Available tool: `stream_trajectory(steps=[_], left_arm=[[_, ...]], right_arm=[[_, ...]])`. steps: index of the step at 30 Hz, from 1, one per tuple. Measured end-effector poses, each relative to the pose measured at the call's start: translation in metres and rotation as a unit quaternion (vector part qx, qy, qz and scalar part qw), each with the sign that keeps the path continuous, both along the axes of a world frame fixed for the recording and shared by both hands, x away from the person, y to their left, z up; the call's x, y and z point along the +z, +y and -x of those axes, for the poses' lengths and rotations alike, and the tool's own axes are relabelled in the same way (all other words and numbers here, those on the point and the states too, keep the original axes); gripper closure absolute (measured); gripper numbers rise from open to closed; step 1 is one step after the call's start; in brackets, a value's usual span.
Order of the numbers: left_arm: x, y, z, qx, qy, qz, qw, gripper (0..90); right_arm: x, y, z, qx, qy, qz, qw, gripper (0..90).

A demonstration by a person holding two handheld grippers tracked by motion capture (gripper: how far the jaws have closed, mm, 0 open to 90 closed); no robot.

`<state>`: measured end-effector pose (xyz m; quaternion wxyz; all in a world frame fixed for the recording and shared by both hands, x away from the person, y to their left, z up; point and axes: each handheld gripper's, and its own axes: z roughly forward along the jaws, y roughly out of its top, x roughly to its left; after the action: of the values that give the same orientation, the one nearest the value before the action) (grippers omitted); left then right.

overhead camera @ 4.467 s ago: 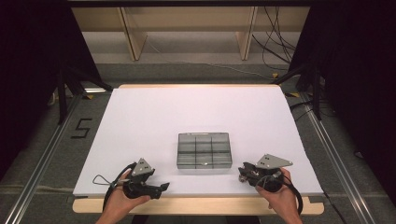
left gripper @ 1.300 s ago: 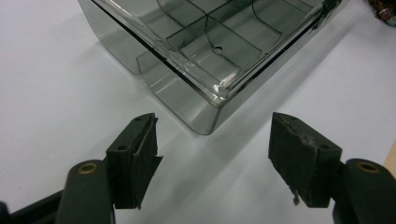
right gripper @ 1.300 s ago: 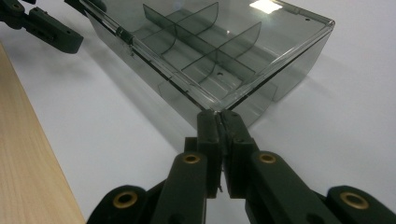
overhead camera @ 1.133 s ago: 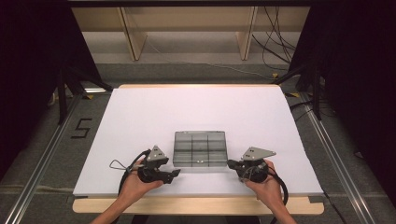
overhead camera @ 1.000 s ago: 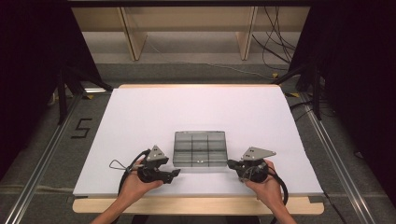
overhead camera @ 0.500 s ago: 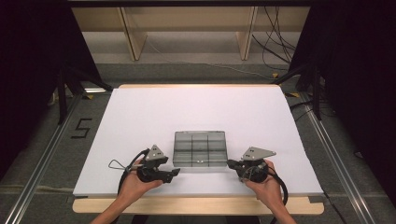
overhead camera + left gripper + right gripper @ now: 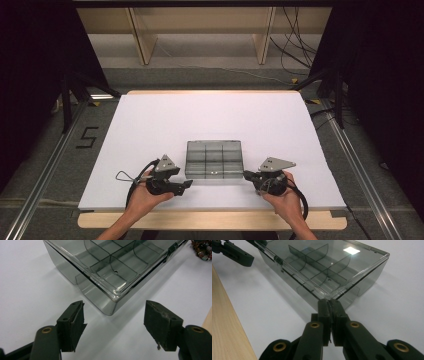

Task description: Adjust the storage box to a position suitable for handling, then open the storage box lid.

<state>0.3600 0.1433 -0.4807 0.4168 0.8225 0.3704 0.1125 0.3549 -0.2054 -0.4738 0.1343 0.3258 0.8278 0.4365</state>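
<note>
A smoky clear plastic compartment box (image 7: pixel 214 159) with its lid down lies on the white table top, near the front edge. My left gripper (image 7: pixel 187 184) rests at the box's near left corner. In the left gripper view its jaws (image 7: pixel 115 308) stand wide open with that corner (image 7: pixel 111 307) just ahead of the gap, and no pad touches it. My right gripper (image 7: pixel 246 174) is at the near right corner. The right gripper view shows it (image 7: pixel 329 302) shut, tips right at the lid's corner (image 7: pixel 325 297), with nothing visible between the pads.
The white sheet (image 7: pixel 210 115) stretches far behind and beside the box. A bare wooden strip (image 7: pixel 210 220) runs along the table's front edge. Metal rails (image 7: pixel 45 175) flank the table, and wooden shelf legs (image 7: pixel 142 40) stand beyond it.
Since the earliest frame both hands have come in closer to the box's near corners, and the box sits slightly further left. Over the last second nothing has moved.
</note>
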Motion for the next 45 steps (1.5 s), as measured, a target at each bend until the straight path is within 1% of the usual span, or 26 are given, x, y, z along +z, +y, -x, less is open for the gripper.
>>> stream_trajectory(steps=[1,4,7,11,12,16,17,18,21,24,25,26,28,30,32,34,35,36,37,38,39,40,41,43,44,45], left_arm=[[0.001,0.002,0.0,0.001,-0.003,-0.011,0.9999,32.4],[0.003,0.003,0.0,-0.003,-0.004,-0.007,1.0,32.4],[0.004,0.004,-0.001,-0.005,-0.01,-0.01,0.9999,32.4],[0.005,0.005,-0.001,-0.002,-0.012,-0.006,0.9999,32.4],[0.006,0.005,-0.001,-0.001,-0.013,-0.006,0.9999,32.5],[0.007,0.005,0.0,0.007,-0.011,0.001,0.9999,32.3],[0.007,0.006,-0.001,0.004,-0.014,0.004,0.9999,32.3],[0.007,0.006,-0.001,0.004,-0.014,0.004,0.9999,32.3],[0.009,0.008,-0.002,0.007,-0.017,0.004,0.9998,32.2],[0.01,0.009,-0.002,0.006,-0.019,0.003,0.9998,32.1],[0.011,0.009,-0.002,0.013,-0.015,0.009,0.9998,32.0],[0.013,0.011,-0.003,0.011,-0.018,0.004,0.9998,31.9],[0.013,0.011,-0.003,0.013,-0.018,0.006,0.9997,31.8],[0.015,0.012,-0.004,0.015,-0.022,0.013,0.9995,31.8],[0.016,0.013,-0.004,0.016,-0.023,0.01,0.9995,31.7],[0.017,0.013,-0.005,0.017,-0.029,0.008,0.9994,31.7],[0.017,0.012,-0.005,0.022,-0.028,0.016,0.9992,31.7],[0.017,0.012,-0.005,0.022,-0.028,0.016,0.9992,31.7],[0.018,0.013,-0.006,0.017,-0.029,0.008,0.9994,31.7],[0.018,0.013,-0.006,0.017,-0.029,0.008,0.9994,31.7],[0.018,0.012,-0.006,0.024,-0.03,0.018,0.9991,31.6],[0.018,0.012,-0.006,0.024,-0.03,0.018,0.9991,31.6],[0.02,0.013,-0.007,0.016,-0.03,0.011,0.9994,31.5],[0.021,0.014,-0.007,0.018,-0.028,0.009,0.9994,31.3],[0.021,0.015,-0.007,0.021,-0.03,0.01,0.9993,31.3],[0.022,0.016,-0.008,0.02,-0.029,0.013,0.9993,31.2]], right_arm=[[0.0,0.0,0.0,0.001,-0.004,0.002,1.0,88.7],[0.002,0.0,0.001,-0.008,-0.002,0.0,1.0,88.7],[0.003,-0.001,0.001,-0.005,-0.001,-0.002,1.0,88.7],[0.005,0.0,0.0,-0.008,0.0,-0.006,0.9999,88.7],[0.005,0.0,-0.002,-0.003,-0.015,-0.008,0.9998,88.7],[0.009,0.0,-0.002,-0.009,-0.013,-0.01,0.9998,88.7],[0.01,0.002,0.0,-0.017,-0.003,-0.016,0.9997,88.7],[0.01,0.002,0.0,-0.017,-0.003,-0.016,0.9997,88.7],[0.012,-0.001,-0.004,-0.007,-0.019,-0.017,0.9996,88.8],[0.014,-0.002,-0.005,-0.013,-0.021,-0.016,0.9996,88.9],[0.016,-0.003,-0.006,-0.013,-0.024,-0.019,0.9994,88.9],[0.016,-0.002,-0.004,-0.02,-0.01,-0.025,0.9994,88.9],[0.017,-0.003,-0.006,-0.013,-0.02,-0.023,0.9994,88.9],[0.017,-0.002,-0.007,-0.017,-0.021,-0.027,0.9993,88.9],[0.018,-0.001,-0.008,-0.013,-0.025,-0.028,0.9992,89.0],[0.019,0.001,-0.007,-0.021,-0.017,-0.033,0.9991,89.0],[0.02,0.001,-0.007,-0.021,-0.016,-0.035,0.9991,88.9],[0.02,0.0,-0.009,-0.016,-0.024,-0.03,0.9992,89.0],[0.021,0.0,-0.01,-0.014,-0.028,-0.03,0.9991,88.9],[0.021,0.0,-0.01,-0.014,-0.028,-0.03,0.9991,88.9],[0.021,0.0,-0.011,-0.017,-0.032,-0.032,0.9988,89.0],[0.021,0.0,-0.011,-0.017,-0.032,-0.032,0.9988,89.0],[0.022,0.001,-0.013,-0.006,-0.036,-0.032,0.9989,88.9],[0.023,0.002,-0.013,-0.012,-0.028,-0.038,0.9988,88.9],[0.023,0.002,-0.015,-0.004,-0.034,-0.038,0.9987,89.0],[0.024,0.003,-0.014,-0.011,-0.029,-0.041,0.9987,88.9]])
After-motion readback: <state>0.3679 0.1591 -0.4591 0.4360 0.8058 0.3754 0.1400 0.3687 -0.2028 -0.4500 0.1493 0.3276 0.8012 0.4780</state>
